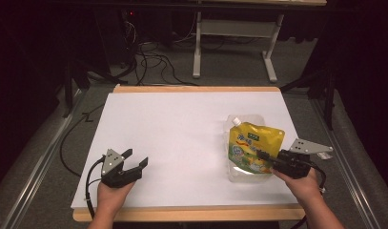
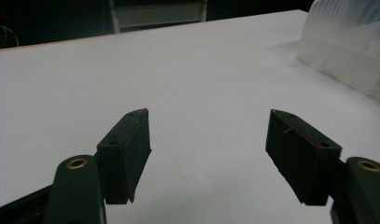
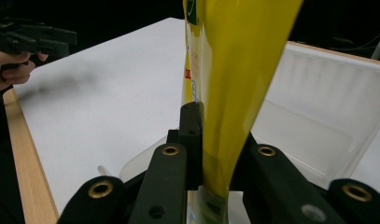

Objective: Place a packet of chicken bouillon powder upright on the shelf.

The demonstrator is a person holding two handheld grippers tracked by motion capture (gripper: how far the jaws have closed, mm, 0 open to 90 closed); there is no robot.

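From above, your right gripper (image 1: 264, 155) reaches in over the yellow pouch (image 1: 251, 145), which sits in a clear plastic tray (image 1: 237, 176) on the right part of the white table (image 1: 182, 129); your right gripper view adds what that hides, its jaws pressed tight on a fold of the yellow film (image 3: 234, 70). Your left gripper (image 1: 137, 160) rests well apart near the front left, and your left gripper view shows its jaws spread wide over bare white surface. The pouch is glossy yellow with green print and a white spout (image 1: 236, 121) at its far corner.
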